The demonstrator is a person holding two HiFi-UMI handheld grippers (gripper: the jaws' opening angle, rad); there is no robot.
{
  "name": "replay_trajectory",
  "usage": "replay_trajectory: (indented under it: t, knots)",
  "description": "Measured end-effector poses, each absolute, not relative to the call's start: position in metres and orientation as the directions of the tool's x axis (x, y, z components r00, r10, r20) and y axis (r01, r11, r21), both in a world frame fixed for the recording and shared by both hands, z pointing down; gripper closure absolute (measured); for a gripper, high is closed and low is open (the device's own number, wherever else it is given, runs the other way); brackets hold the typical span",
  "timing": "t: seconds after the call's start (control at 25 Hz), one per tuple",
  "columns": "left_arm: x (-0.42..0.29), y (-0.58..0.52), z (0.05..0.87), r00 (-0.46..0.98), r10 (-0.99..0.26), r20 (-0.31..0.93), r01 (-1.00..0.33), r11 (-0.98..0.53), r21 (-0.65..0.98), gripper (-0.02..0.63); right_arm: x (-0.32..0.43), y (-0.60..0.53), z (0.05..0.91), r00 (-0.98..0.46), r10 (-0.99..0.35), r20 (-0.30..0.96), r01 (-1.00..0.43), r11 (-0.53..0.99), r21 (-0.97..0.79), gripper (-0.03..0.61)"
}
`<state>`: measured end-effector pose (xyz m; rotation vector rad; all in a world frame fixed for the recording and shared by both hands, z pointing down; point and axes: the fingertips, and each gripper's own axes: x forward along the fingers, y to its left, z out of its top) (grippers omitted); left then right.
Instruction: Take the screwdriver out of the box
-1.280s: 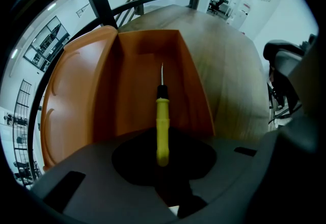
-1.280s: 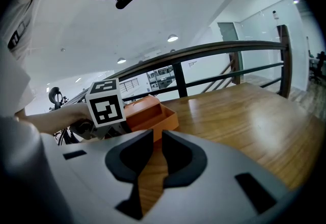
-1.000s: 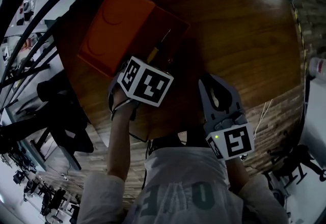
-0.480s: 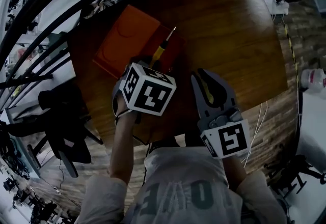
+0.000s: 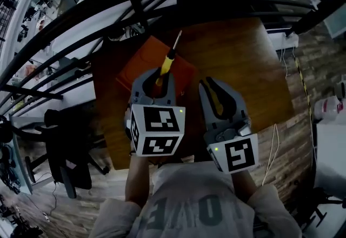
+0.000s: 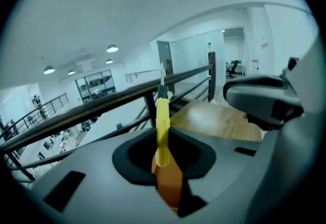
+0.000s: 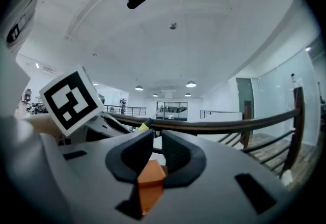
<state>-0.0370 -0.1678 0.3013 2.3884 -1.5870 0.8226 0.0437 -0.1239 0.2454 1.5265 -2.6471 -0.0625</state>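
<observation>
A pale short-sleeved T-shirt [image 5: 189, 207] with large dark block letters is worn. The left tongs [image 5: 155, 73] and right tongs [image 5: 212, 83] are grey plastic, each fitted with a white cube [image 5: 157, 137] bearing black square markers and a small green light [image 5: 216, 149].

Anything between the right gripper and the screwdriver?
Only the left gripper's own finger, clamped on the screwdriver's yellow handle; the orange box lies beneath, per head view.

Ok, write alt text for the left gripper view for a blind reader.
The left gripper holds a yellow-handled screwdriver upright between its shut jaws, tip upward. Behind are a dark railing and a wooden table, with the right gripper at right.
</observation>
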Motion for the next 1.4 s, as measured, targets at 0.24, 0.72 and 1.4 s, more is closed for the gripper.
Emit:
replay_trajectory:
  t: [0.24,0.72,1.4]
  knots:
    - [-0.035,-0.143,0.241,0.292,-0.933,0.212,-0.931,-0.328,-0.16,0.534,0.036,-0.105,0.22,-0.522,-0.853,-0.013,-0.852,0.52,0.062,0.522]
    - [-0.044,-0.076,0.211,0.236,-0.97,-0.06,-0.967,-0.229,-0.113,0.532,0.036,-0.081,0.193,-0.522,-0.845,-0.116,-0.853,0.515,0.087,0.522]
    - [-0.051,-0.049,0.198,0.245,-0.954,-0.173,-0.969,-0.233,-0.086,0.532,0.031,-0.061,0.189,-0.517,-0.845,-0.138,-0.856,0.505,0.112,0.522]
